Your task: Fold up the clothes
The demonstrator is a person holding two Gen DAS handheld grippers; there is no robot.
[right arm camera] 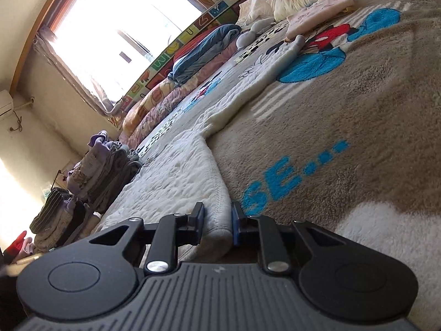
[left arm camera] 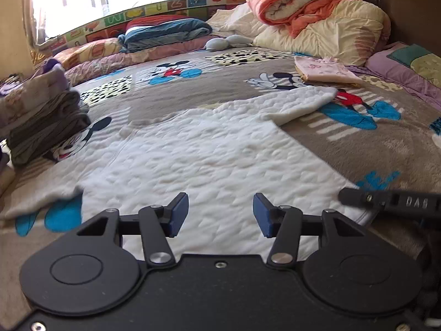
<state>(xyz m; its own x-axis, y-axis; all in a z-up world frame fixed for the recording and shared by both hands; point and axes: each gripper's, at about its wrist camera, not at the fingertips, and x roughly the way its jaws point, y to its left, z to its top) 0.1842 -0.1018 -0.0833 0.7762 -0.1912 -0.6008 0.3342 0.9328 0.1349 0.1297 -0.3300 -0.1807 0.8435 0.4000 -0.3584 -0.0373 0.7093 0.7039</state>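
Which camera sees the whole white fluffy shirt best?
The left wrist view: the white quilted garment lies spread out on the bed, one sleeve stretched toward the far right. The right wrist view sees only its hem edge from low, tilted, between the jaws.

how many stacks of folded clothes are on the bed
2: a tall grey-and-purple stack at the bed's left edge, and a small pink folded pile at the far right near the pillows. More may lie out of view.

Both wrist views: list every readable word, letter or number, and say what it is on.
"DAG" on the right gripper, blurred, reading unsure.
"SE..." in blue on the blanket.
Blue letters on the blanket at the left view's right side: cut off, unreadable.
Single letters, such as "U", on the alphabet mat: most too small to read.
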